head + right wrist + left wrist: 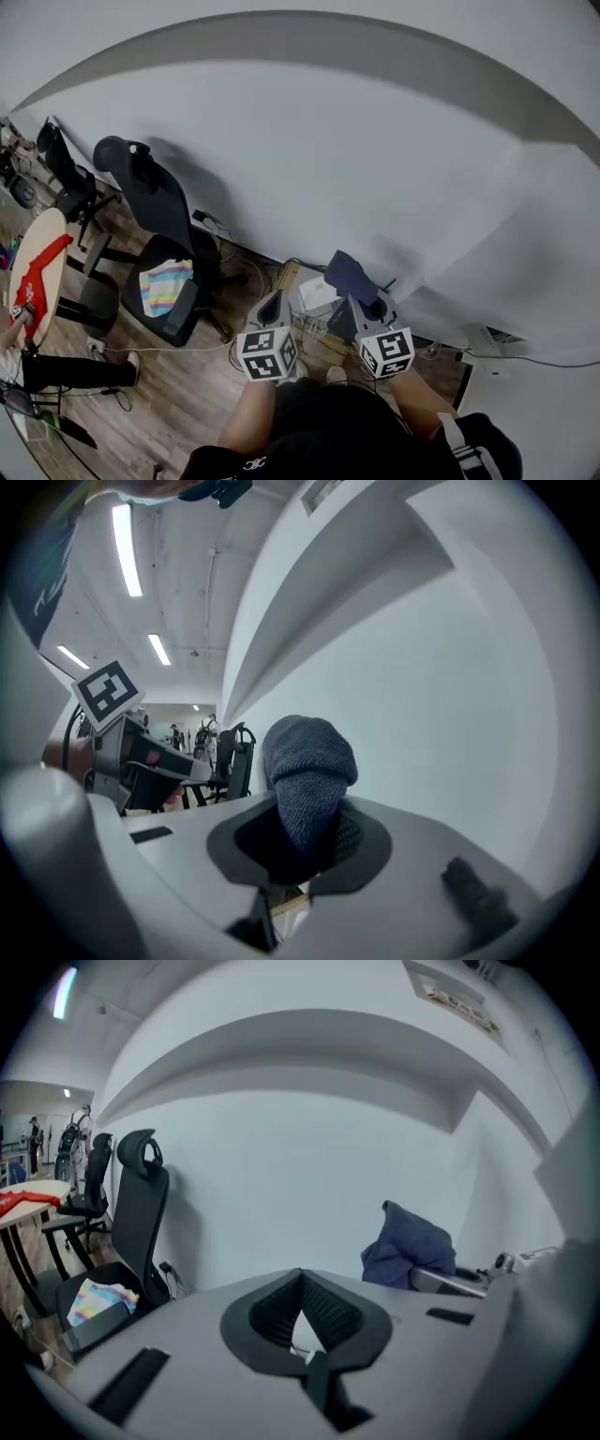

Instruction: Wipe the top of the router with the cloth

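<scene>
Currently pre-wipe: right gripper (305, 844) pinches the cloth (309, 761), held in the air. Left gripper (302, 1309) fingers (330, 1314) pressed together, empty. Router not identifiable. Next: likely lower the cloth onto its top.

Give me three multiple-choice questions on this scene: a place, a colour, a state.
1. Where does the striped towel lie? A) on the seat of the office chair B) on a shelf C) in a drawer
2. What colour is the cloth in the right gripper? A) red B) dark blue C) yellow
3. How stand the jaws of the left gripper? A) wide apart B) on a cup C) together, empty
1 A: it lies on the seat. 2 B: blue fabric stands between the jaws. 3 C: they meet with nothing between.
</scene>
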